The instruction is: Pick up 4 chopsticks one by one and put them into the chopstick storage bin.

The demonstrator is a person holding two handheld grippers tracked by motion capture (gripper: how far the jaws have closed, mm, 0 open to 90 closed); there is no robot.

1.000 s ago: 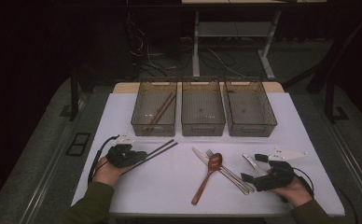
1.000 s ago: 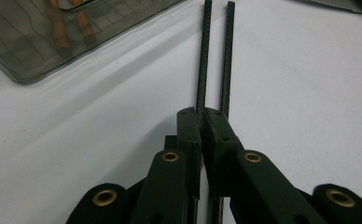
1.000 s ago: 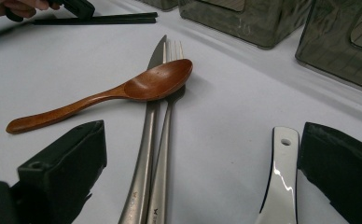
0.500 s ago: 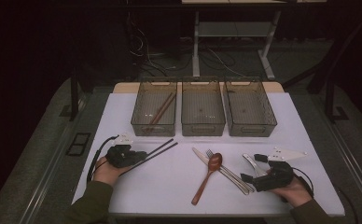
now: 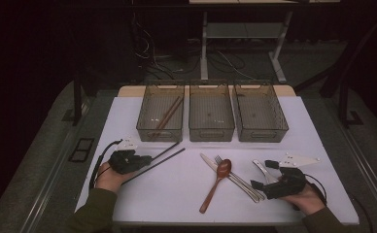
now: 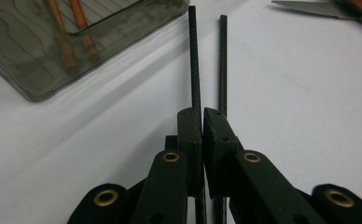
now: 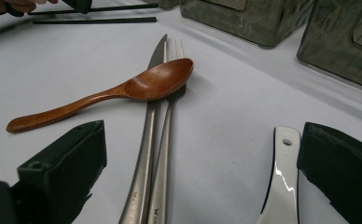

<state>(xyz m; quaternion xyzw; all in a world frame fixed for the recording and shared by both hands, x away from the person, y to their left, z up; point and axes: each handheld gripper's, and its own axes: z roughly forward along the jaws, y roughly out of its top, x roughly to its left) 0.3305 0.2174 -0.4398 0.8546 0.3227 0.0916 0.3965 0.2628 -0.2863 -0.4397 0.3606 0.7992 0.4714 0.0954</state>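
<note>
Left gripper (image 5: 139,160) resting at about 8 o'clock on the white table sheet (image 5: 177,194), jaws pressed together on the pair of thin black chopsticks (image 5: 163,158); in the left gripper view one stick (image 6: 195,70) clamped between the pads, whether the second stick (image 6: 223,65) is also pinched cannot be told. Sticks lying flat, tips pointing to about 2 o'clock, ending near the front wall of the left smoky clear plastic bin (image 5: 160,132) but apart from it. Inside that bin, two brown wooden chopsticks (image 5: 166,115). Right gripper (image 5: 262,174) at about 4 o'clock, jaws wide apart and holding nothing, a shiny steel handle with a small hole (image 7: 281,186) lying between them, close to one jaw. At 6 o'clock, a reddish-brown wooden spoon (image 5: 216,183) lying across a steel knife (image 5: 211,164) and a steel fork (image 5: 235,178). Free sheet between the black sticks and the cutlery, and between the cutlery and the middle bin (image 5: 211,130) and right bin (image 5: 263,132). Near edge of the table close under both hands; left edge just beside the left forearm. Compared with one second before: no change, both hands in the same place, same grip on the sticks, cutlery unmoved.
</note>
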